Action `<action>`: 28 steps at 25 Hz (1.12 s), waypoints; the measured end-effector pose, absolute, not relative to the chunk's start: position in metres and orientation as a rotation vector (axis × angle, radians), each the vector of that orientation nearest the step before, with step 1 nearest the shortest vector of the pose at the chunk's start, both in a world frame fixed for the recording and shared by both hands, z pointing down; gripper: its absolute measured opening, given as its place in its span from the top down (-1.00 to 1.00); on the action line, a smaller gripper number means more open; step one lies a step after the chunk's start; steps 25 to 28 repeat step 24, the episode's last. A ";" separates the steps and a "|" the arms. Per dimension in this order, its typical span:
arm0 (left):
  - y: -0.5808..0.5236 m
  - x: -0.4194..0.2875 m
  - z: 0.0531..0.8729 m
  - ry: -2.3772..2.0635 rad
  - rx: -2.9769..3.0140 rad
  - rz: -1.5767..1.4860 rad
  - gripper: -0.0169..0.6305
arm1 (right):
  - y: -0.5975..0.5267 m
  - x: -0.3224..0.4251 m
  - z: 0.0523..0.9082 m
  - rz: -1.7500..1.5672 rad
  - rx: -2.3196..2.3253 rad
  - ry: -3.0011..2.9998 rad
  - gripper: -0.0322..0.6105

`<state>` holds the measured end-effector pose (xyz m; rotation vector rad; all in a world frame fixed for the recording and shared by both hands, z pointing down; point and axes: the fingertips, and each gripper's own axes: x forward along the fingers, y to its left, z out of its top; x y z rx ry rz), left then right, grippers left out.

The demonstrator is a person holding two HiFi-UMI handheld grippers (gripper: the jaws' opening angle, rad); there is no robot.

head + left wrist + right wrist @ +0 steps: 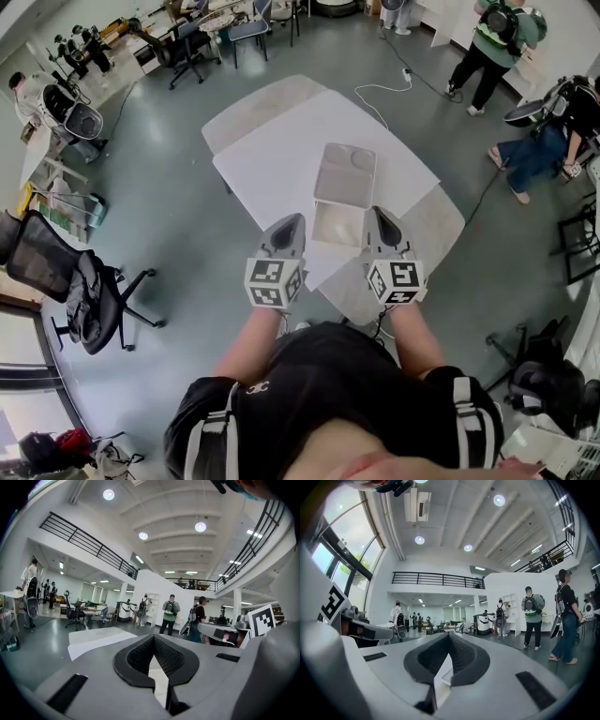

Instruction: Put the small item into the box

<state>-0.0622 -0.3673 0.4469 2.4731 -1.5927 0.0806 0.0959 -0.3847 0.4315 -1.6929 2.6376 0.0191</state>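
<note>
In the head view an open white box [337, 225] sits on the white table [272, 155], its lid [345, 171] folded back away from me, with two round hollows in it. I see no small item in any view. My left gripper [292, 223] hangs just left of the box over the table's near edge, and my right gripper [377, 216] just right of it. Both point away from me. In the left gripper view the left gripper [153, 640] has its jaws together with nothing between them. The right gripper [449, 637] looks the same in its own view.
A black office chair [94, 295] stands on the floor to the left. A white cable [382, 91] lies beyond the table. People [497, 42] stand and crouch at the far right. Desks and chairs [187, 37] line the back.
</note>
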 end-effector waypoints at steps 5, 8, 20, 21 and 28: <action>-0.358 -0.051 0.443 -1.565 2.500 0.094 0.91 | -0.371 0.105 0.434 0.007 -1.720 2.620 0.86; -0.355 -0.047 0.443 -1.550 2.511 0.098 0.91 | -0.366 0.107 0.431 0.023 -1.734 2.605 0.86; -0.349 -0.040 0.451 -1.511 2.517 0.105 0.91 | -0.360 0.109 0.438 0.032 -1.756 2.618 0.86; -0.349 -0.040 0.452 -1.510 2.516 0.106 0.91 | -0.360 0.108 0.439 0.032 -1.756 2.619 0.86; -0.350 -0.043 0.453 -1.512 2.512 0.108 0.91 | -0.361 0.105 0.439 0.032 -1.752 2.622 0.86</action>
